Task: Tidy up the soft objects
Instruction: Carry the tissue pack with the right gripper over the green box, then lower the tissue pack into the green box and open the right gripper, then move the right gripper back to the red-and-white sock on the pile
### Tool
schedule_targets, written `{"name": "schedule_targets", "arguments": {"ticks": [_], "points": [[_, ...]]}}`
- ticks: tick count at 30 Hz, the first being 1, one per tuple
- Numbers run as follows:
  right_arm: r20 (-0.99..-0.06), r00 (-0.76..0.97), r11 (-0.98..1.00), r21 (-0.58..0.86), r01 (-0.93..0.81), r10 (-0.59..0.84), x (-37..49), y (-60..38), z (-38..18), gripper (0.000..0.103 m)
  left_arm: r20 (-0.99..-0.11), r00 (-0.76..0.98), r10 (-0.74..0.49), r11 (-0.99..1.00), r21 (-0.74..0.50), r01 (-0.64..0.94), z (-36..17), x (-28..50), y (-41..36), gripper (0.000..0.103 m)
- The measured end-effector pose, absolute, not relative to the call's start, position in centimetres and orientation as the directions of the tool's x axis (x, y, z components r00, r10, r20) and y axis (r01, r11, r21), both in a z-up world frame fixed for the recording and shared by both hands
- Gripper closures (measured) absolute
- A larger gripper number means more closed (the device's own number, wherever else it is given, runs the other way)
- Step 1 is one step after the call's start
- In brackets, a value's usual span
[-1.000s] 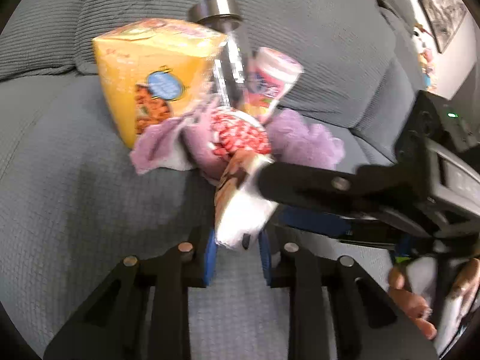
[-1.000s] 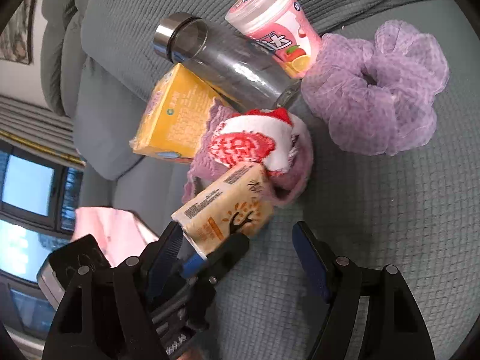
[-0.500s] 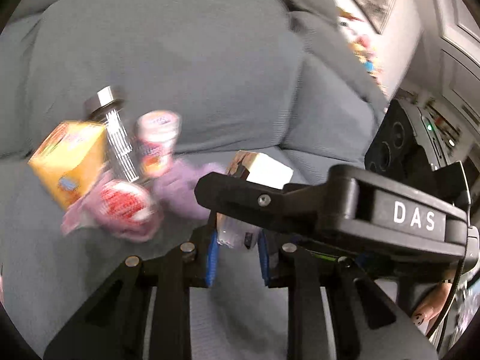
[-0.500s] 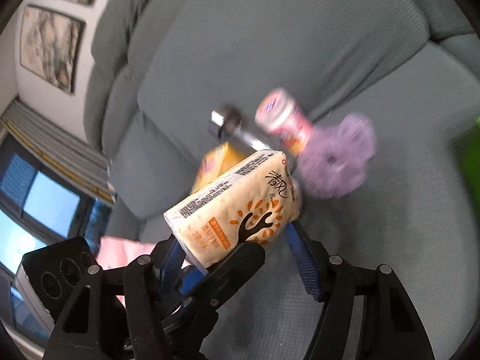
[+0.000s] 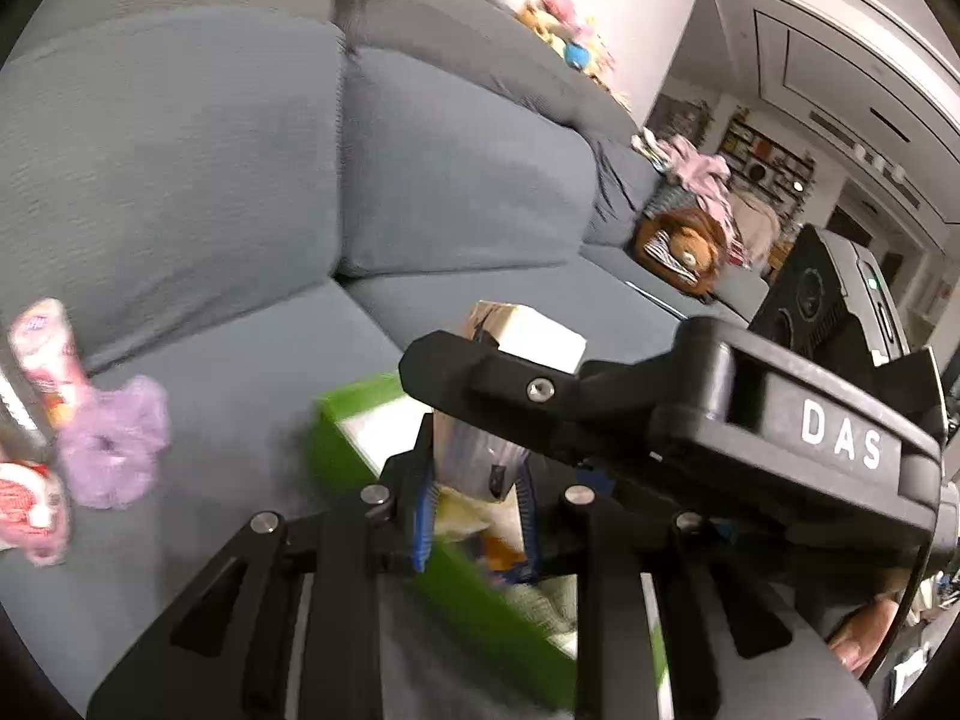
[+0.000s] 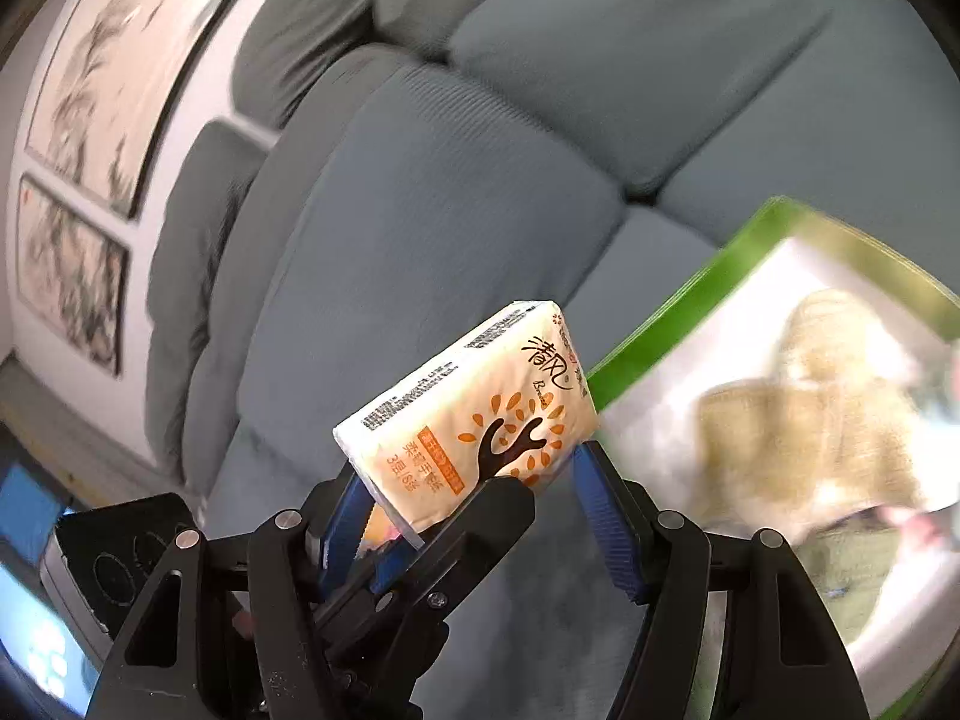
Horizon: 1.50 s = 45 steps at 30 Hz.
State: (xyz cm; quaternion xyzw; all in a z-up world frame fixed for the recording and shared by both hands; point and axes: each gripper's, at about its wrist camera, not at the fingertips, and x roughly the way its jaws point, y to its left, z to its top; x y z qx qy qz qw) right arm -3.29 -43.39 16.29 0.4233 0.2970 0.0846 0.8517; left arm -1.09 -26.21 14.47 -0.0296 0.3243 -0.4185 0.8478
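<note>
Both grippers now riding off the pile, left gripper (image 5: 474, 501) clenching the tissue pack (image 6: 474, 420) beside the green box (image 6: 690, 300) holding blurred beige fabric (image 6: 798, 420) at lower right, right gripper (image 6: 480, 525) flanking it, grip unclear.

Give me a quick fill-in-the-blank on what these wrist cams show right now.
1. The left gripper is shut on the tissue pack, whose wrapper shows a black ___ with orange leaves.
2. The open box near the pack has ___ walls.
3. The scrunchie lying on the sofa is ___.

Missing words: tree; green; purple.
</note>
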Motion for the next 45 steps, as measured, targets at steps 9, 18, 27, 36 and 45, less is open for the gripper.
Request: {"name": "schedule_targets", "arguments": {"ticks": [9, 18, 27, 36, 45], "points": [[-0.48, 0.825, 0.589, 0.773, 0.236, 0.298, -4.2, -47.3, 14.5, 0.034, -0.573, 0.335, -0.748, 0.598, -0.363, 0.715, 12.2, -0.1, -30.9, 0.082], [-0.576, 0.763, 0.582, 0.741, 0.335, 0.294, -2.9, -48.5, 12.7, 0.034, -0.619, 0.268, -0.738, 0.609, -0.442, 0.659, 9.8, 0.8, -31.6, 0.079], [-0.615, 0.754, 0.617, 0.692, 0.375, 0.231, -3.3, -48.1, 13.7, 0.022, -0.624, 0.318, -0.714, 0.661, -0.45, 0.601, 10.7, 0.5, -29.3, 0.056], [-0.601, 0.778, 0.658, 0.662, 0.358, 0.183, -4.1, -46.9, 15.6, 0.021, -0.616, 0.405, -0.676, 0.717, -0.422, 0.555, 12.3, 0.3, -25.1, 0.03], [-0.551, 0.807, 0.76, 0.613, 0.219, 0.211, -3.5, -42.5, 18.3, 0.015, -0.634, 0.539, -0.555, 0.83, -0.374, 0.414, 12.3, -0.5, -18.0, 0.019]]}}
